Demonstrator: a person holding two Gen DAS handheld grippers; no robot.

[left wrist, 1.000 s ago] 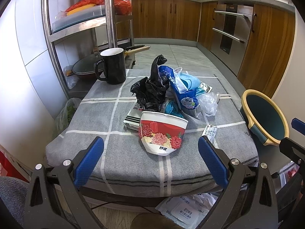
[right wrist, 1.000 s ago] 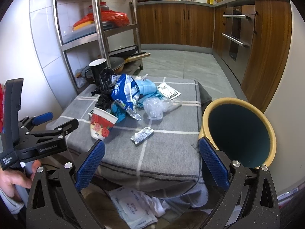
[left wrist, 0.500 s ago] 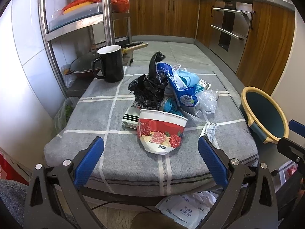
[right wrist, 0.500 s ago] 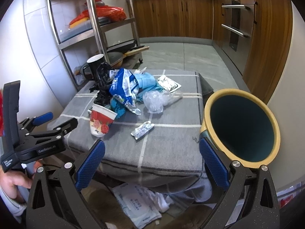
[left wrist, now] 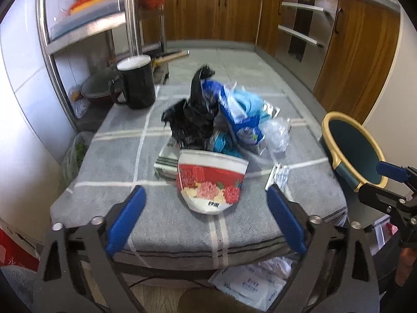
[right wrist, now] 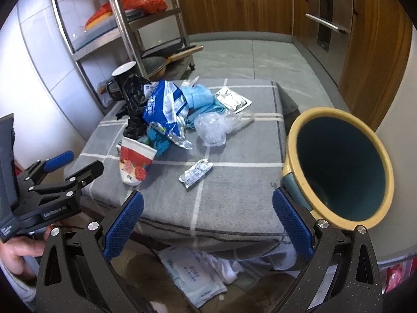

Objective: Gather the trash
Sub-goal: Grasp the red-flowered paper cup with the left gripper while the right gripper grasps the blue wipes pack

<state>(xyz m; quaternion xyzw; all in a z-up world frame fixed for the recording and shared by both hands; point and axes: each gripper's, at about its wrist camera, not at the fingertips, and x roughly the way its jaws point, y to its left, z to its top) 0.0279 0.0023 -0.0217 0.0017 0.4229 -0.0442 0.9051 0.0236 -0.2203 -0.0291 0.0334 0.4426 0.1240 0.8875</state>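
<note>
A trash pile lies on the grey checked table cover [left wrist: 109,161]: a crushed red floral paper cup [left wrist: 211,182], a black plastic bag [left wrist: 192,122], a blue snack bag [left wrist: 234,112], clear plastic wrap [right wrist: 213,127] and a small silver sachet [right wrist: 195,173]. A teal bin with a yellow rim [right wrist: 338,167] stands tilted at the table's right edge. My left gripper [left wrist: 205,191] points down at the cup, its jaws closing; the cup sits just ahead between the fingertips and neither pad touches it. My right gripper [right wrist: 207,195] stands open over the table's near edge, holding nothing.
A black mug [left wrist: 136,83] stands at the table's far left corner, beside a steel rack [left wrist: 130,13] with a wok on its low shelf. Wipe packets [right wrist: 192,271] lie on the floor under the table. Wooden cabinets [left wrist: 359,52] line the right side.
The left gripper's jaws have narrowed slightly and its view has closed in on the cup. The right gripper has moved in toward the table, so the bin looms larger.
</note>
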